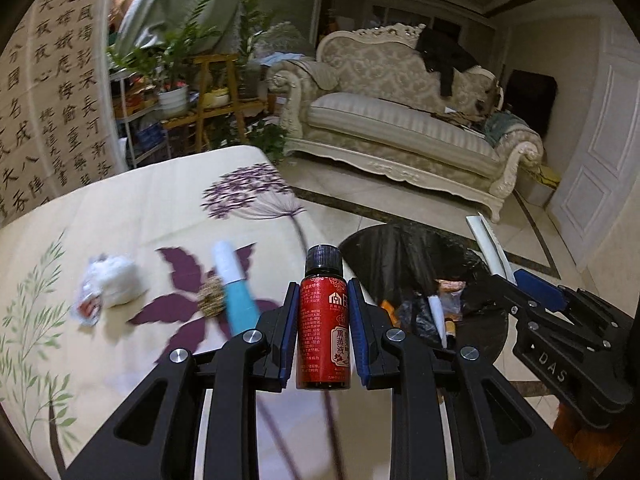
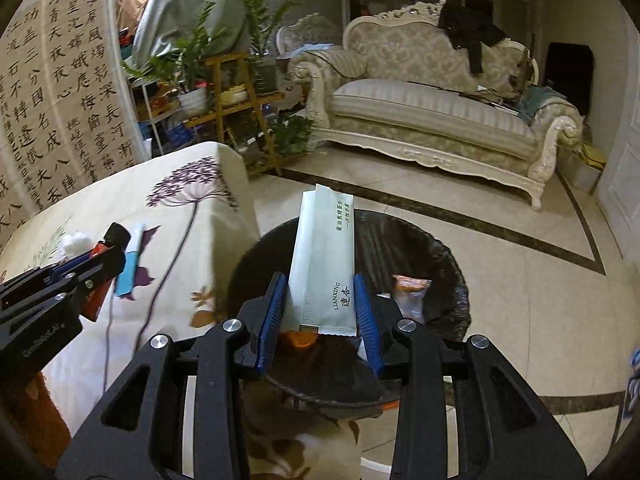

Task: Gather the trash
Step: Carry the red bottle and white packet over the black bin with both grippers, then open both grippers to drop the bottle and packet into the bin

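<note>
Gripping a small red-labelled bottle with a black screw cap upright between its blue pads, the left gripper is closed down to the bottle's width, both pads pressed against the label. It holds the bottle above the near edge of the cream tablecloth printed with purple flowers and green sprigs. The right gripper is likewise narrowed onto a flat pale-green paper sachet with printed lettering, clamped by its lower end and standing up between the fingers. This sachet sits directly over the round bin lined with a black plastic bag, which stands on the tiled floor just beside the table's corner.

Inside the bin lie an orange-and-clear snack wrapper and other scraps too jumbled to tell apart. On the tablecloth, left of the bottle, rest a blurred white-and-turquoise tube, a small brownish woven scrap touching it, and a crumpled white tissue wad beside a red-printed clear wrapper. Beyond, a cream carved sofa stands against the far wall.
</note>
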